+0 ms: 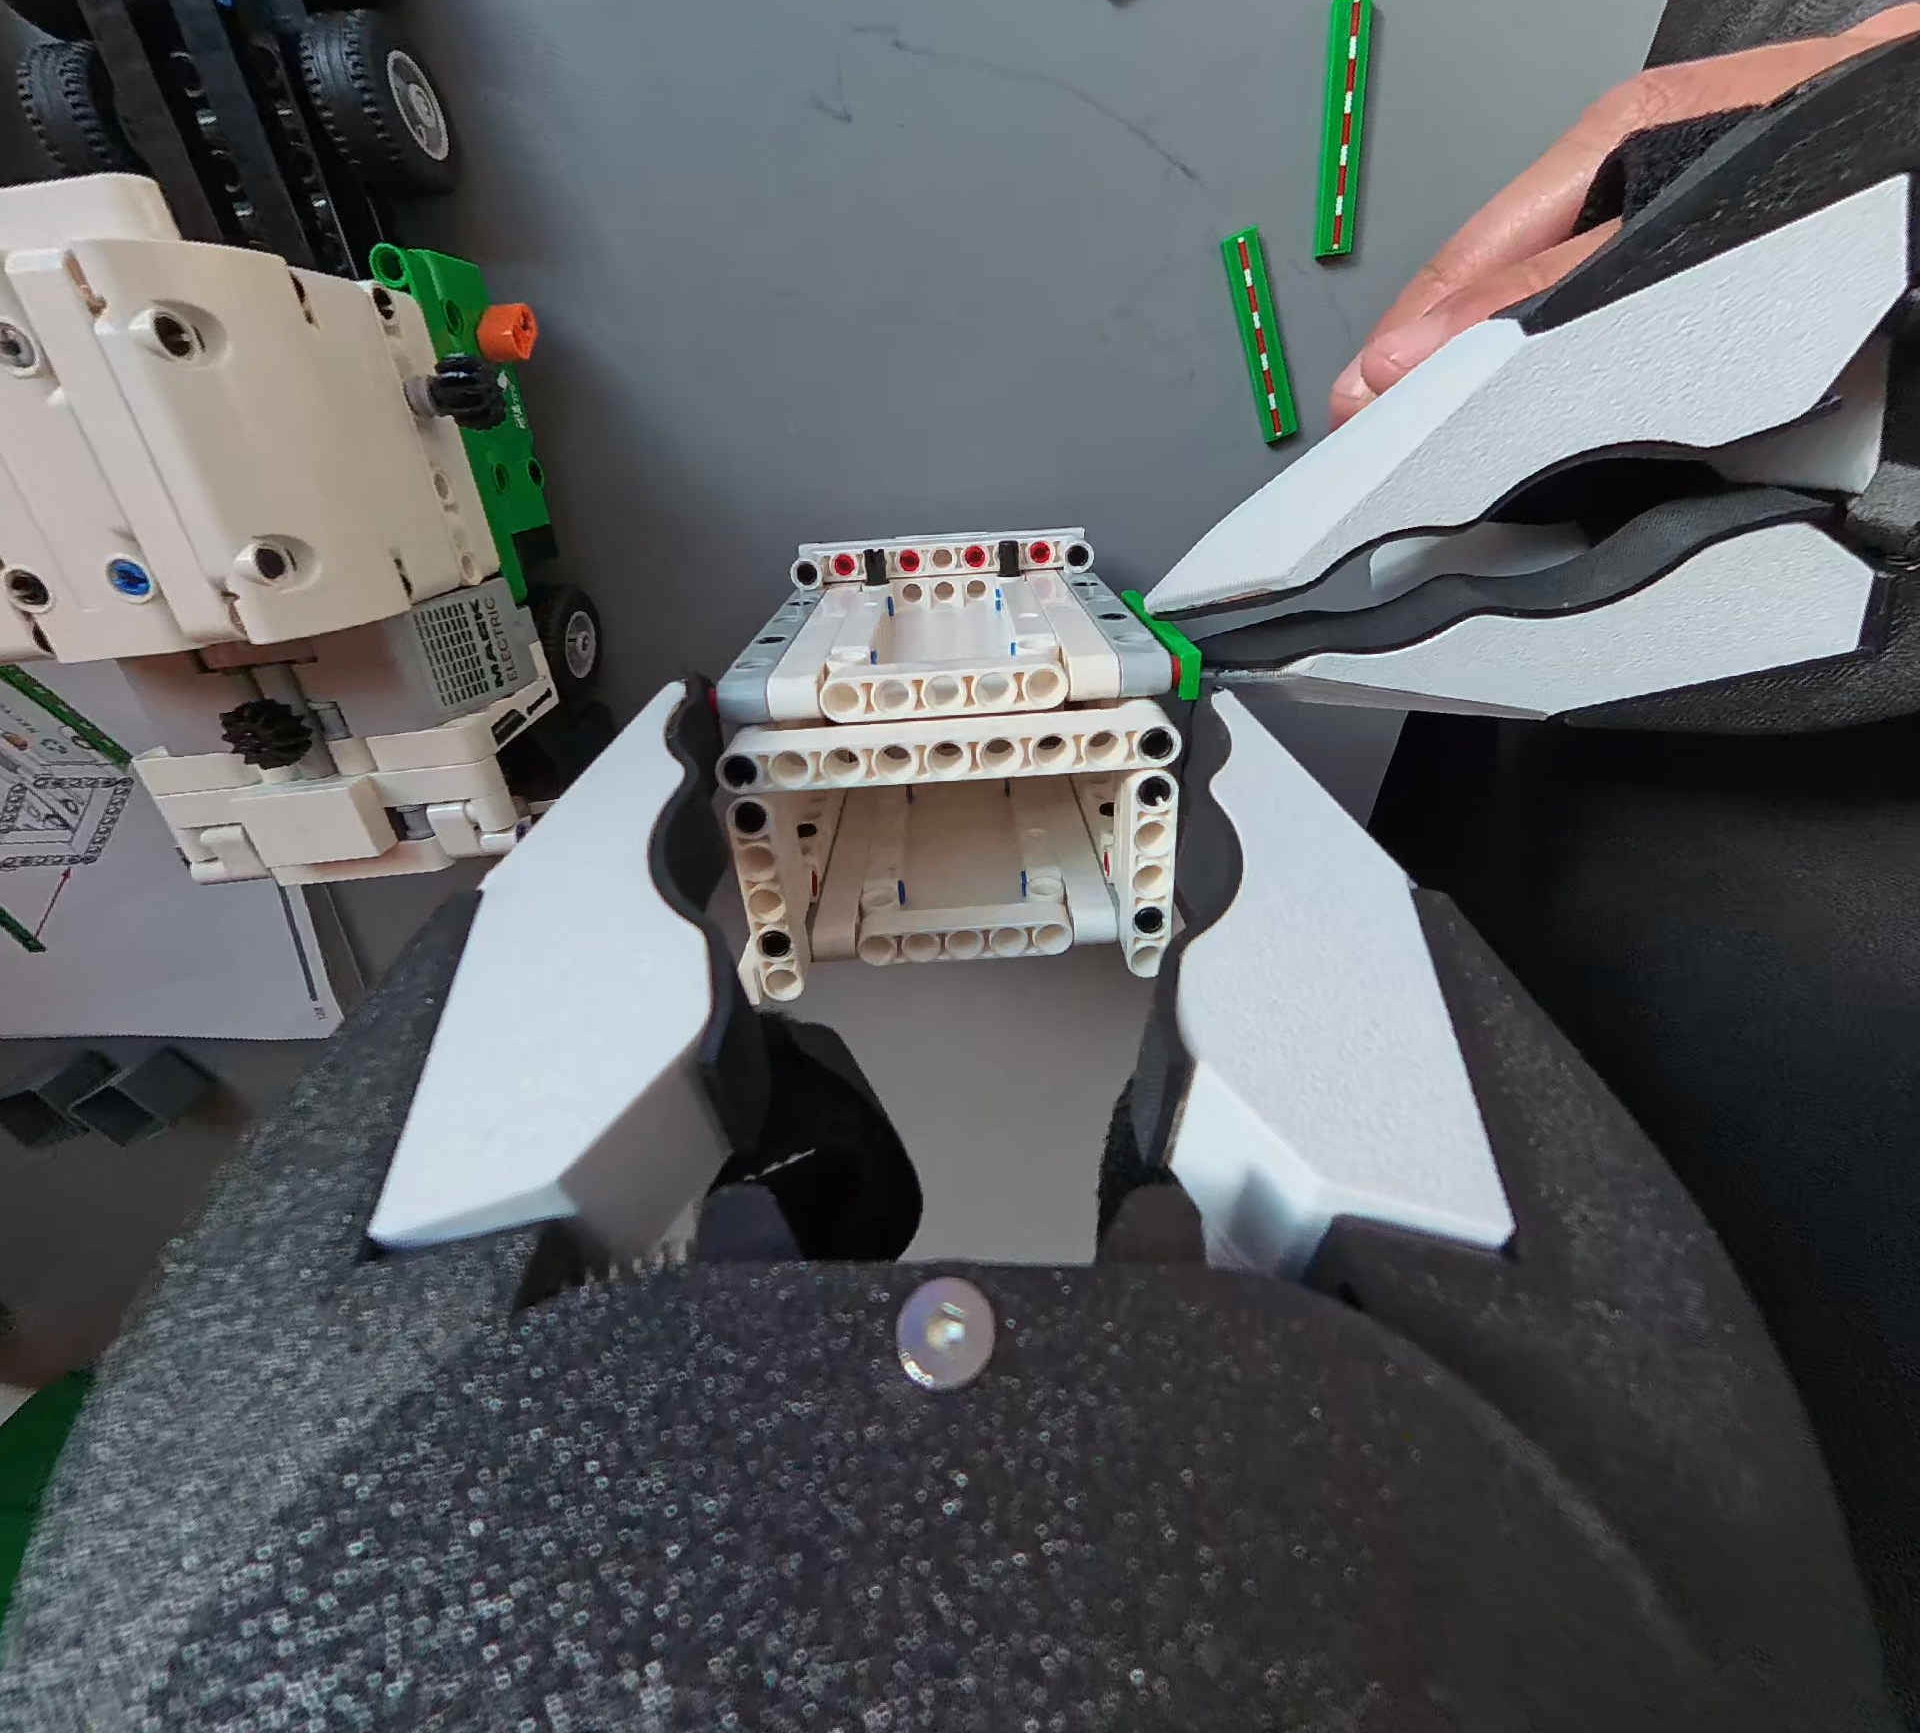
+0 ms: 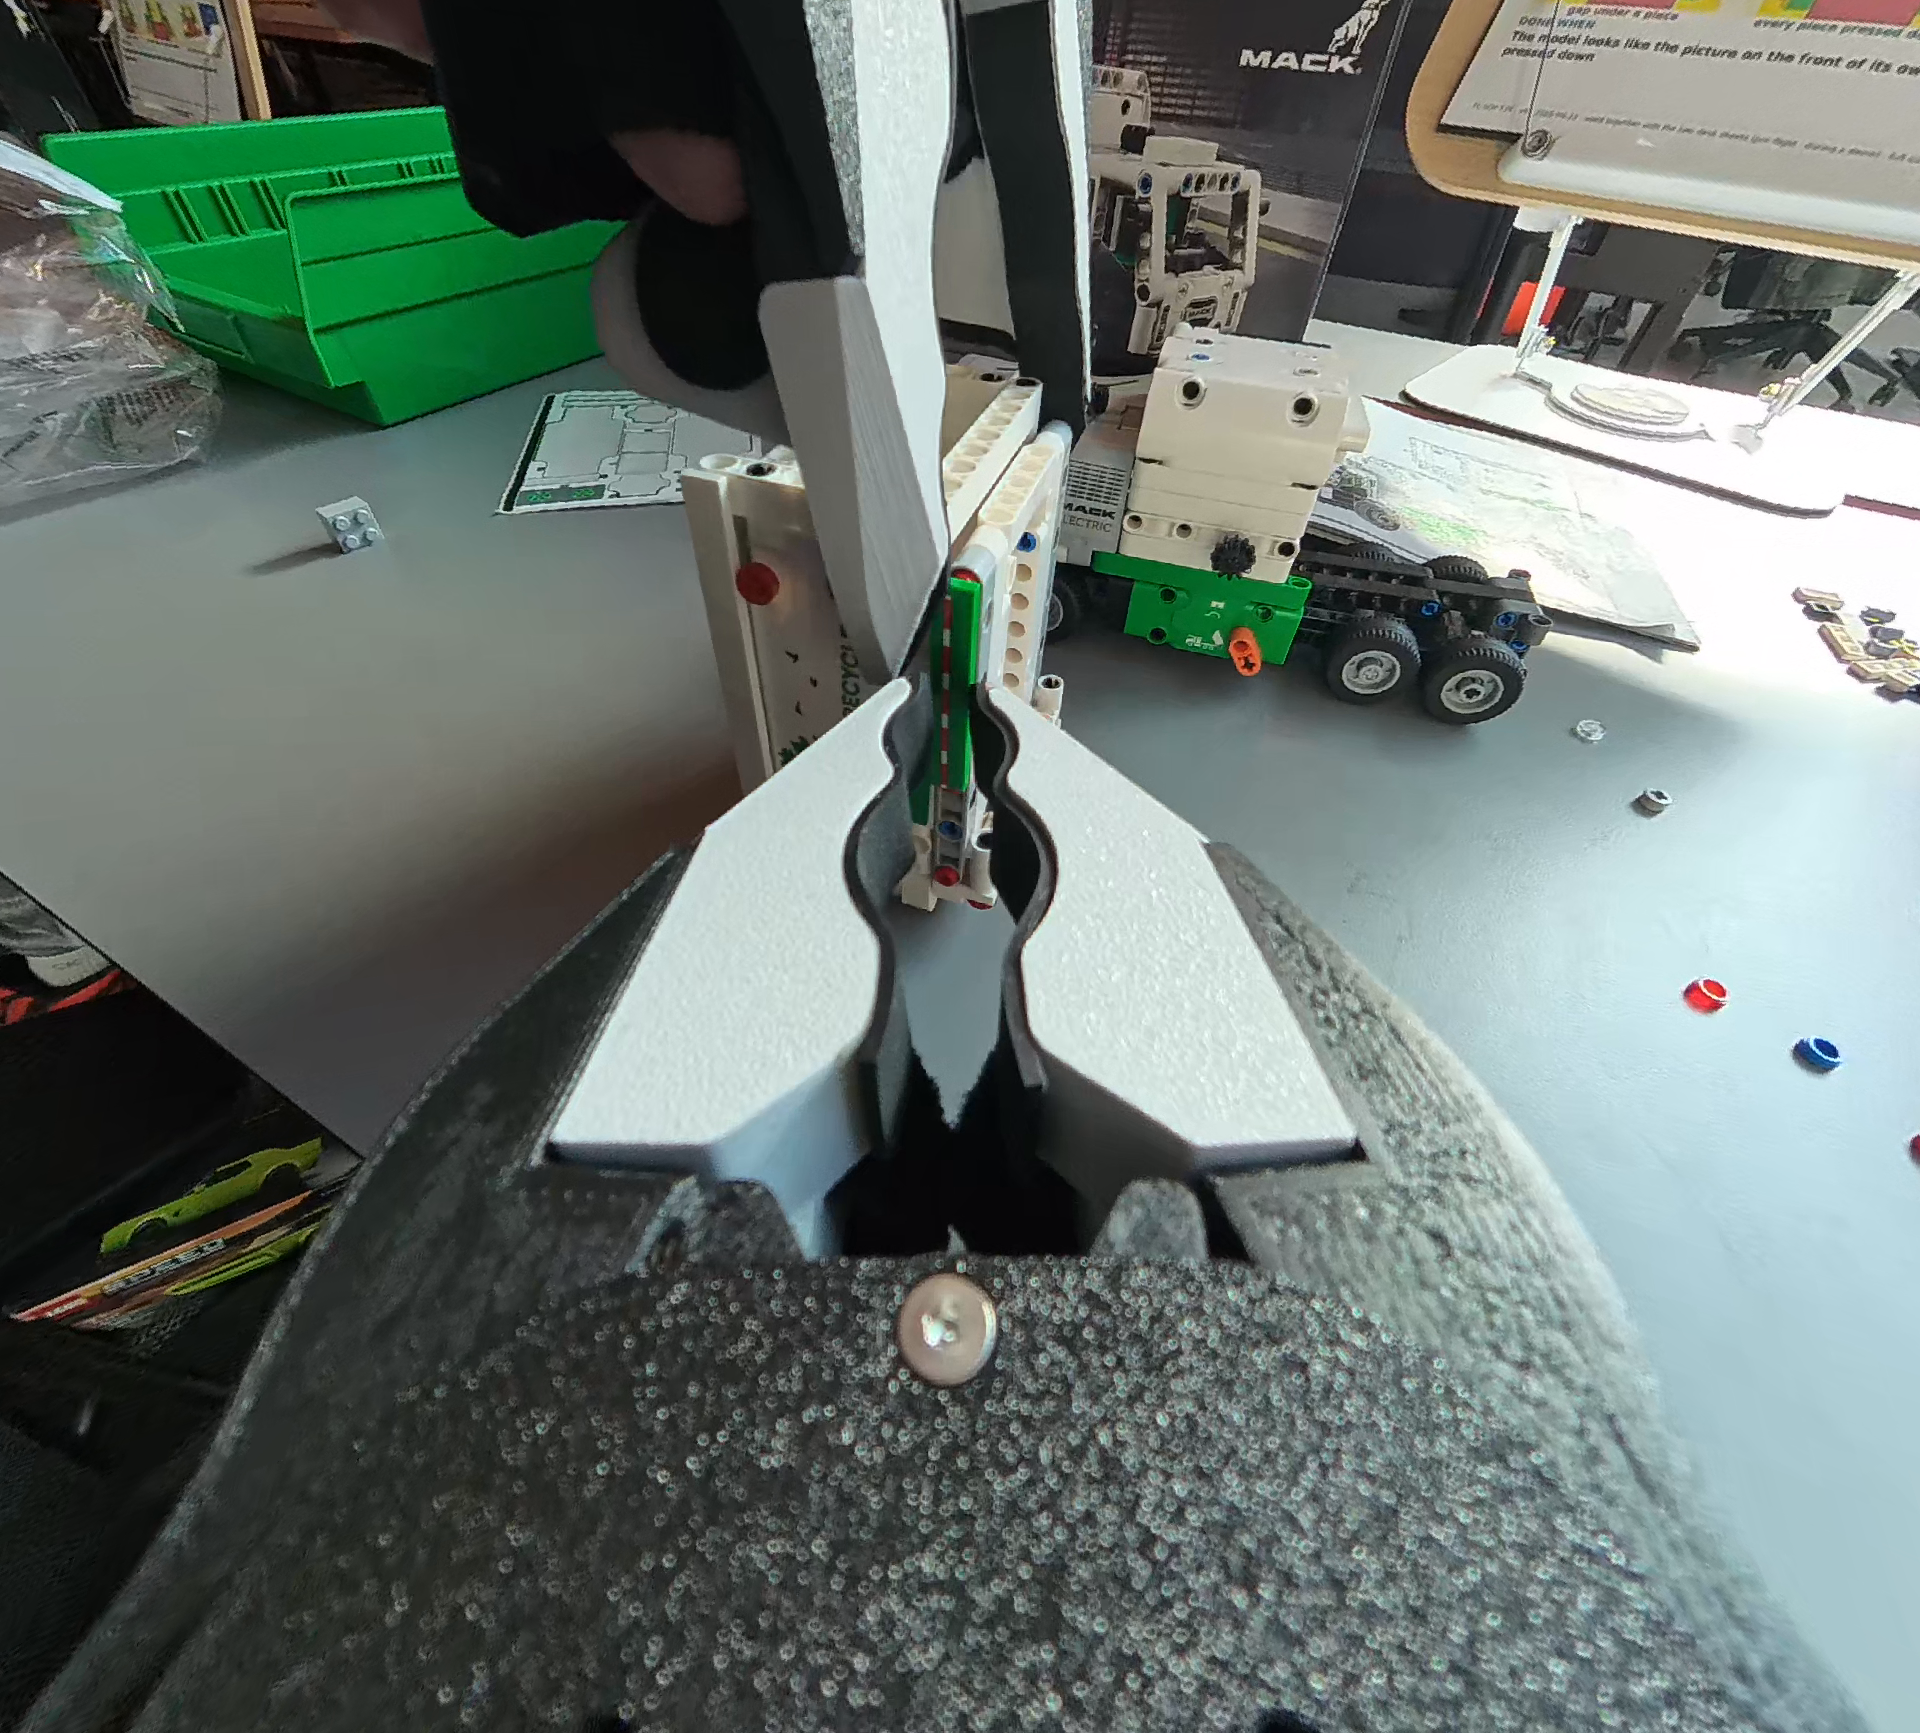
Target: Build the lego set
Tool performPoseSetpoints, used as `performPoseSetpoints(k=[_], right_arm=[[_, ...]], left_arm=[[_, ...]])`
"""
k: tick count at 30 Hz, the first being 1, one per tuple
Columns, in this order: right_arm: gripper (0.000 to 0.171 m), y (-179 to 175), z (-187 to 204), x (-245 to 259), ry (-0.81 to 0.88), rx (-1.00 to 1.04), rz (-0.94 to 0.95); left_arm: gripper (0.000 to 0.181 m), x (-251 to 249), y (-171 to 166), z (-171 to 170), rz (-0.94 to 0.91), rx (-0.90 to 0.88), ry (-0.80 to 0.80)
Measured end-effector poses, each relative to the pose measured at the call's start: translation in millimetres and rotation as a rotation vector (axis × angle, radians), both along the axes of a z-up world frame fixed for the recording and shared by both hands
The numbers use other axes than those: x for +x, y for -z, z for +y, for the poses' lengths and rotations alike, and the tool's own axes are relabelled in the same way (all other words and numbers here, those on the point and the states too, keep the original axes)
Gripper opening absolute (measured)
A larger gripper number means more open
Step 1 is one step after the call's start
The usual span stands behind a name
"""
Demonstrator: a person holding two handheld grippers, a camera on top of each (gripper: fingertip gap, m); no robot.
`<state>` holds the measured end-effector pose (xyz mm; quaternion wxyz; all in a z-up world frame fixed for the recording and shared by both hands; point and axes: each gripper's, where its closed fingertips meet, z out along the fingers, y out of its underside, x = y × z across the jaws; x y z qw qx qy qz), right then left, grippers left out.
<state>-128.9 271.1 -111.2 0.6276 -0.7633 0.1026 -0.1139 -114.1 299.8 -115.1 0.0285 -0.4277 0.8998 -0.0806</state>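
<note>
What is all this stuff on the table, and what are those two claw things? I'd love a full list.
White beam box frame: one, white and grey, table centre, clamped by the left claw.
Green striped tile: one, green with red-white stripe, on the frame's side, pinched by the right claw.
Loose green striped tiles: three, on the grey table beyond the frame.
Part-built truck: one, white cab, green base, black wheels, behind the frame.
Green plastic bin: one, far left.
Small round studs: red, blue, few, right.
Grey square plate: one, left.
Left gripper: shut on frame.
Right gripper: shut on tile.
</note>
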Motion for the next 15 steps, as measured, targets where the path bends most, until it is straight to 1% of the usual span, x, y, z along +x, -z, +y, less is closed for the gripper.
performPoseSetpoints(k=[1, 10, 14, 15], right_arm=[[0.006, 0.2, 0.3, 0.0, -0.004, 0.002, -0.002], [0.006, 2.1, 2.9, -1.1, -0.042, -0.005, -0.026], [0.006, 2.3, 1.1, -0.5, -0.049, -0.003, -0.014], [0.006, 2.7, -0.2, -0.6, -0.056, -0.007, -0.012]], left_arm=[[0.087, 0.0, 0.1, 0.4, 0.0, 0.001, 0.001], [0.086, 0.1, 1.2, 2.7, -0.021, 0.017, 0.012], [0.092, -3.3, 2.4, 3.7, -0.023, 0.016, 0.02], [0.103, -7.0, 5.1, 5.4, -0.003, 0.025, 0.019]])
